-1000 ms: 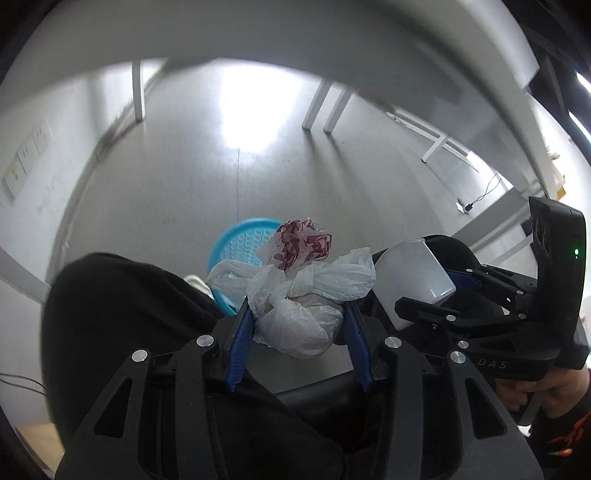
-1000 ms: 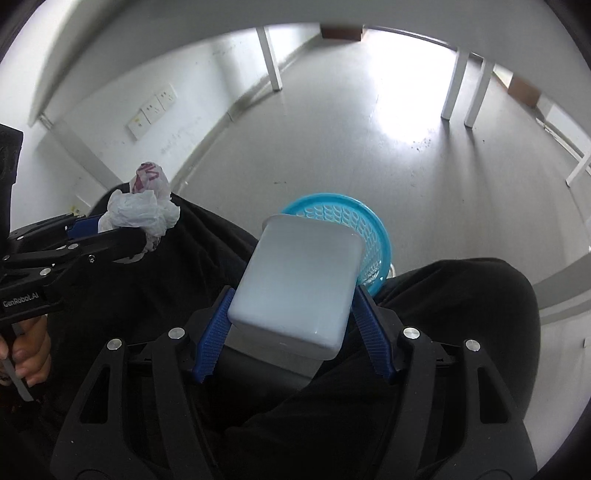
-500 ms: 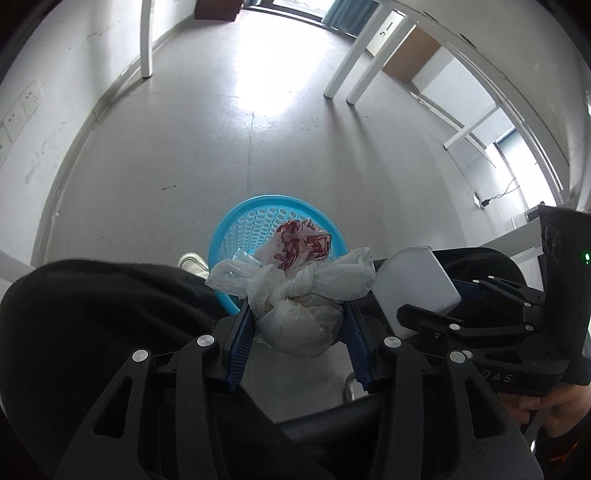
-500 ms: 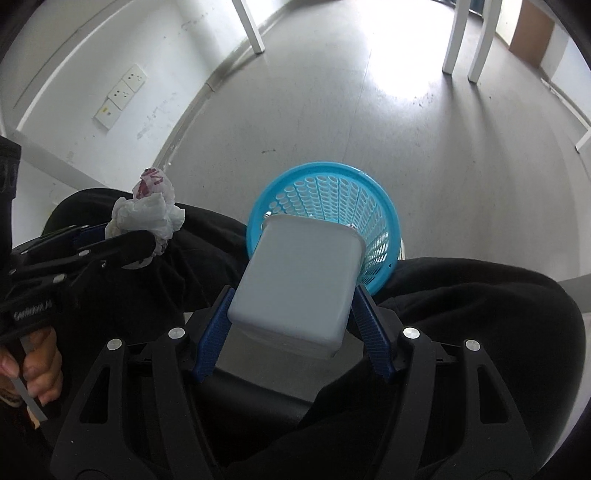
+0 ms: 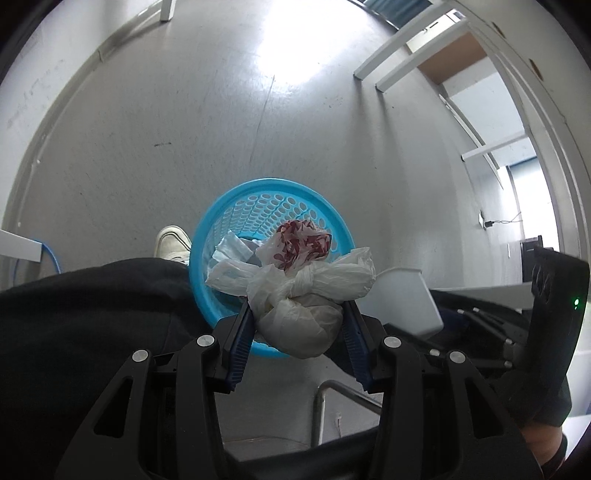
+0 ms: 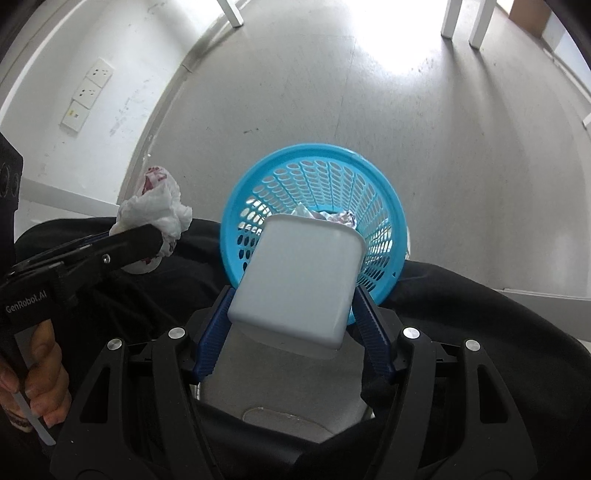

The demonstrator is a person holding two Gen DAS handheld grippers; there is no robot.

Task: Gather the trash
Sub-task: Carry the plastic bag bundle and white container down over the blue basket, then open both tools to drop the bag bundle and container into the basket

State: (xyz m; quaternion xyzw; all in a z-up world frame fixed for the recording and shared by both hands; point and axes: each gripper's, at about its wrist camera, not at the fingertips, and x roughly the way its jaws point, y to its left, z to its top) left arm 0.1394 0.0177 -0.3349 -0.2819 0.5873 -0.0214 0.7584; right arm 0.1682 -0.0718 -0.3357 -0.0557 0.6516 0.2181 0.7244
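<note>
The bag (image 5: 295, 317) is a knotted white plastic bundle, crumpled, with a red-printed scrap sticking out of its top; its loose ends flare to both sides of the knot. The left gripper (image 5: 297, 328) has its blue pads pressed against the bag's bulging lower part, jaws part-way closed around it. The box (image 6: 299, 280) is a plain white plastic container with rounded corners, tilted forward so its open mouth faces away from the camera. The right gripper (image 6: 293, 325) clamps it at its base, one pad on each side.

Directly ahead of and below both tools sits the basket (image 6: 373, 192), a blue perforated plastic bin standing on the grey floor (image 5: 147, 122). In the left view the bag overlaps the basket's near rim; in the right view the box's mouth covers the basket's near half. Crumpled paper and foil lie inside, just past the box's far edge.

Beneath both tools are the person's dark-trousered legs (image 5: 92, 314), either side of the basket. A pale shoe (image 5: 170, 242) shows left of the basket. White table legs (image 6: 463, 18) stand far ahead.
</note>
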